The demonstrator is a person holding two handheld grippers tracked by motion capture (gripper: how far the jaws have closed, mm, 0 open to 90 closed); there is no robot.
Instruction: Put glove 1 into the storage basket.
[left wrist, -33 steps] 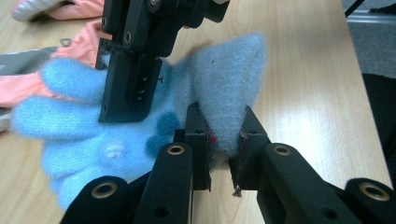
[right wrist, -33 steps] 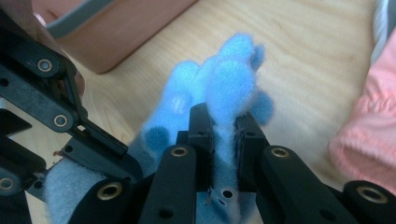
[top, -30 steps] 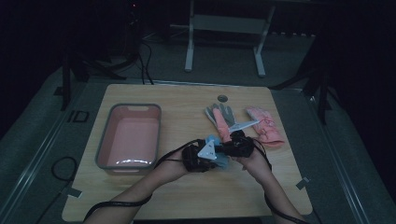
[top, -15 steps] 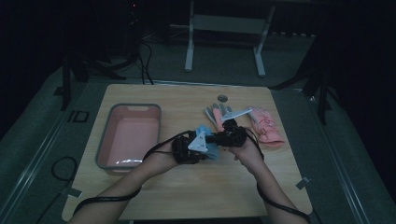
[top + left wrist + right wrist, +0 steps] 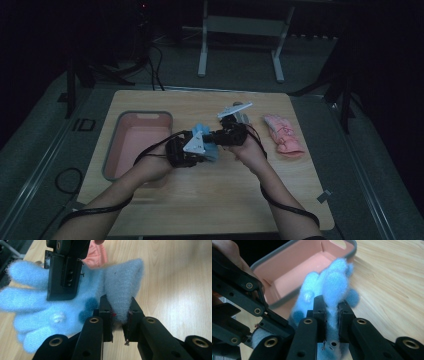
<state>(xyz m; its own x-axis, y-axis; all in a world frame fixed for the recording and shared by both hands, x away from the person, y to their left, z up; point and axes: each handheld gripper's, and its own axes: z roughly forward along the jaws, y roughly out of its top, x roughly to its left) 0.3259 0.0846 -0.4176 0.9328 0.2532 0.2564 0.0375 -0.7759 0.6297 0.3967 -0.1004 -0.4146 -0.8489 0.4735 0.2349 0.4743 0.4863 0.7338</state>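
A fluffy blue glove (image 5: 209,148) hangs above the wooden table (image 5: 210,200), held between both grippers. My left gripper (image 5: 201,150) is shut on the folded cuff of the blue glove (image 5: 125,282), its pads pressing the fabric from both sides. My right gripper (image 5: 214,138) is shut on another fold of the blue glove (image 5: 329,282). In the left gripper view the right gripper (image 5: 63,277) clamps the glove near its fingers. In the right gripper view the left gripper (image 5: 270,321) shows at the lower left.
A pink tray (image 5: 114,150) with a grey rim stands left of the hands, its inside bare (image 5: 294,272). A pink glove (image 5: 284,134) lies on the table to the right. Cables trail from both grippers toward the near edge.
Both hands have lifted and carried the blue glove leftward and away from the near edge, closer to the pink tray. Both grips have stayed the same.
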